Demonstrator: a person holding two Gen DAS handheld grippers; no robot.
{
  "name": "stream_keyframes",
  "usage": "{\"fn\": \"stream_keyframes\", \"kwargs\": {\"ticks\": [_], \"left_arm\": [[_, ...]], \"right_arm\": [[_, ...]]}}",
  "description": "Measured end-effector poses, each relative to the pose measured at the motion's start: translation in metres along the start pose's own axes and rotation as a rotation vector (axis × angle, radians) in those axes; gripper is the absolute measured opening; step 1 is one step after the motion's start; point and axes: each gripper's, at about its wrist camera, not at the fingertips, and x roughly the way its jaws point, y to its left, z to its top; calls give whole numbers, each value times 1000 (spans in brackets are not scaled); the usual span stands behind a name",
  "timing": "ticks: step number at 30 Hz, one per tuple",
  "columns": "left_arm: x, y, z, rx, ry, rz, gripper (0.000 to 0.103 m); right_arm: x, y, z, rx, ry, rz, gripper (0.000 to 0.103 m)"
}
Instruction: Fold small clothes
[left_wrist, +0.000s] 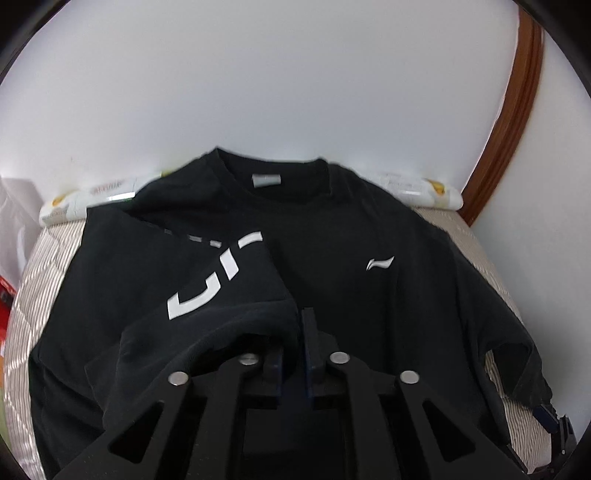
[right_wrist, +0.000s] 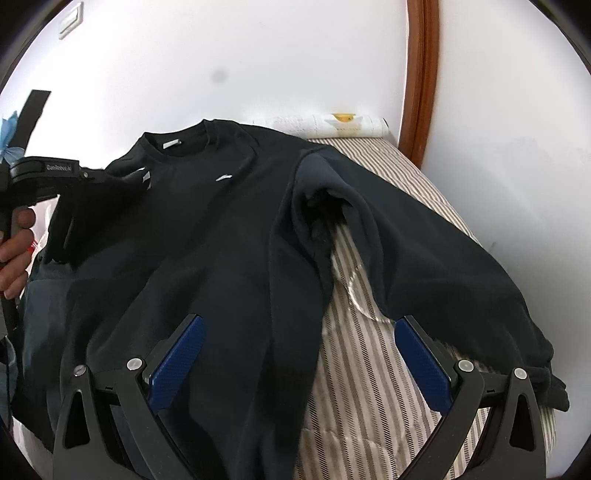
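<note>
In the left wrist view, my left gripper (left_wrist: 295, 332) has its jaws drawn narrow with the folded-over sleeve (left_wrist: 207, 295) draped over one finger, laid across the black sweatshirt (left_wrist: 369, 295) on the striped bed (left_wrist: 48, 258) to start the fold, I judge. In the right wrist view, my right gripper (right_wrist: 299, 365) gapes wide and empty over the hem, the other sleeve (right_wrist: 443, 266) unfolded; no containers show.

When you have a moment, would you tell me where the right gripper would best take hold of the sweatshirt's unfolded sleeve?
Probably at the cuff end of the sleeve, near the right gripper, whose fingers stand open. The sleeve lies stretched flat over the striped cover with its end by the bed's edge, so coming in from that outer side should let one finger slip under the hem.
</note>
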Motion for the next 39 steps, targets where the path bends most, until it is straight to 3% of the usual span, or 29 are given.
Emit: {"fn": "stream_keyframes", "kwargs": {"ticks": [2,6,7,8,12,14,18,23,28,34,39], "left_arm": [[-3,0,-3,-7,23,-25,29],[-31,7,-15,3,-3,-66,46],[-39,10,-18,9,-16,-71,62],[-49,17,-22,13,-38,-69,71],[-82,61,-46,-5,-81,-6,71],[-89,91,-59,-51,-65,22,71],[-95,159,-98,-128,16,158,71],[-99,221,-147,-205,89,174,71],[-98,239,-180,-201,106,136,71],[-86,231,-189,-195,90,85,73],[-85,229,-188,-205,78,87,75]], "right_arm": [[-1,2,0,-8,1,-8,101],[-10,18,5,-57,-22,-9,101],[-14,26,8,-80,-36,-5,101],[-18,32,9,-96,-45,-2,101],[-28,69,20,-174,-93,12,94],[-27,93,27,-222,-95,34,74],[-13,147,42,-305,-80,89,72],[16,227,45,-466,-36,147,73],[40,292,30,-585,-1,203,73],[67,333,40,-516,46,294,75],[96,357,53,-464,75,277,76]]}}
